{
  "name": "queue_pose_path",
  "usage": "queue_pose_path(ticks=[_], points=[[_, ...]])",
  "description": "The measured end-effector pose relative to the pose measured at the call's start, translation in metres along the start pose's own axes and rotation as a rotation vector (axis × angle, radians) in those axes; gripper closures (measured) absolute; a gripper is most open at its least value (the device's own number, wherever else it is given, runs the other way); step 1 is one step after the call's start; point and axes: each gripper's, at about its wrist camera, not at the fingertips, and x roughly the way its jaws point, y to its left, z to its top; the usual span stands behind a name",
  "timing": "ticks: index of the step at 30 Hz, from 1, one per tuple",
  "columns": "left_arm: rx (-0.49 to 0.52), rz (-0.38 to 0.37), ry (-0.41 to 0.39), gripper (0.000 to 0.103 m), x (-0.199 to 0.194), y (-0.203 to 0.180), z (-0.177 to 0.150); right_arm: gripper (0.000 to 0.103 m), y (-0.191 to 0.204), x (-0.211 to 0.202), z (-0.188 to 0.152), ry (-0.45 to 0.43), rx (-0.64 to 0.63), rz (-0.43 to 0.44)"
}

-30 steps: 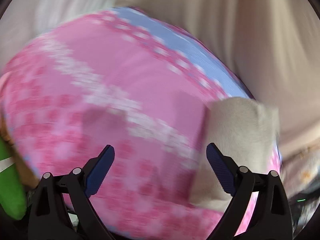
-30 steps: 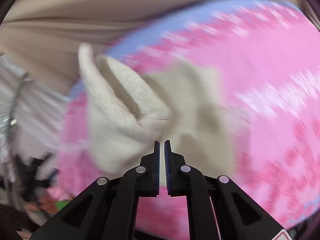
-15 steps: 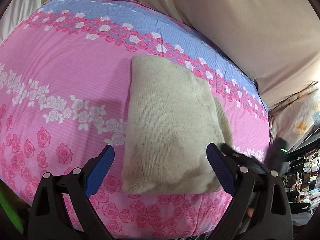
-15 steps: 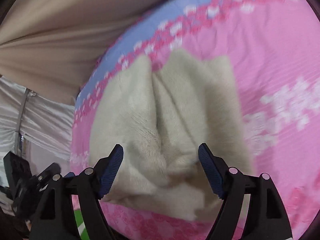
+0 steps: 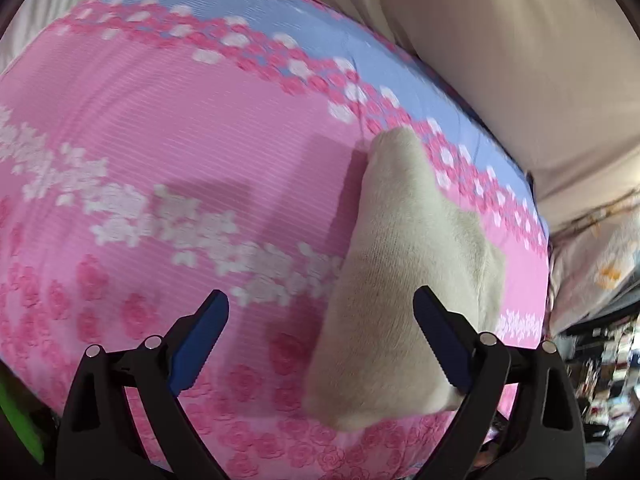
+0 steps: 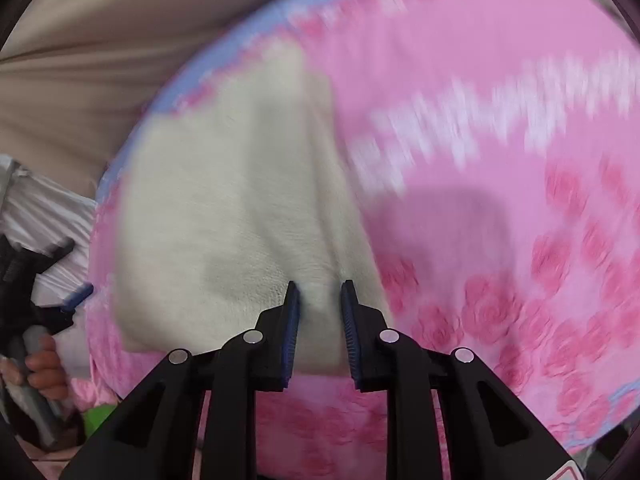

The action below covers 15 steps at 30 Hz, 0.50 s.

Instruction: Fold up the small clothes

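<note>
A folded cream knit garment (image 5: 404,280) lies on the pink rose-patterned bedspread (image 5: 160,160). My left gripper (image 5: 320,320) is open wide just above the spread, its right finger beside the garment's near end. In the right wrist view the garment (image 6: 224,216) fills the left half. My right gripper (image 6: 319,312) has its jaws narrowed around a raised ridge of the garment's near right edge, with a gap still showing between the pads. The view is motion blurred.
A beige curtain (image 5: 500,48) hangs behind the bed. A floral pillow (image 5: 600,264) and cluttered shelves lie to the right. In the right wrist view the other gripper and the hand holding it (image 6: 44,360) sit at the left edge, with white cloth (image 6: 44,208) above them.
My right gripper opened half a second ago and has now narrowed around the garment's near edge. The left gripper has shifted left, staying open. The garment looks lifted and bunched lengthwise.
</note>
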Motion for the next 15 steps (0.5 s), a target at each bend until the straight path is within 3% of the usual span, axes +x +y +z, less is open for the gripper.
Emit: queue_pose_path(ticks=[2,3,4,6,11,12,13,14,15], points=[[0.031,-0.002,0.015,0.012,0.007,-0.011,-0.002,0.073,0.009,-0.02,0.006,-0.045,0.023,0.034],[0.039,-0.012,0.021,0.012,0.01,-0.015,-0.003,0.067,0.015,-0.032,0.01,-0.076,0.016,0.039],[0.05,-0.017,0.03,0.012,0.014,-0.019,-0.004,0.054,0.02,-0.041,0.015,-0.104,0.004,0.045],[0.062,-0.016,0.048,0.012,0.022,-0.025,-0.006,0.044,0.031,-0.049,0.032,-0.136,-0.037,0.041],[0.108,-0.008,0.049,0.012,0.03,-0.041,-0.013,0.043,0.045,0.0,0.081,-0.102,-0.084,0.001],[0.124,-0.001,0.043,0.012,0.031,-0.044,-0.015,0.046,0.043,0.015,0.09,-0.08,-0.083,0.01],[0.137,0.004,0.039,0.012,0.031,-0.046,-0.017,0.077,0.045,0.026,0.097,-0.059,-0.091,0.019],[0.15,0.01,0.036,0.012,0.031,-0.049,-0.018,0.092,0.05,0.032,0.1,-0.039,-0.113,0.012],[0.158,0.017,0.032,0.012,0.03,-0.051,-0.019,0.09,0.054,0.027,0.101,-0.06,-0.125,0.023]])
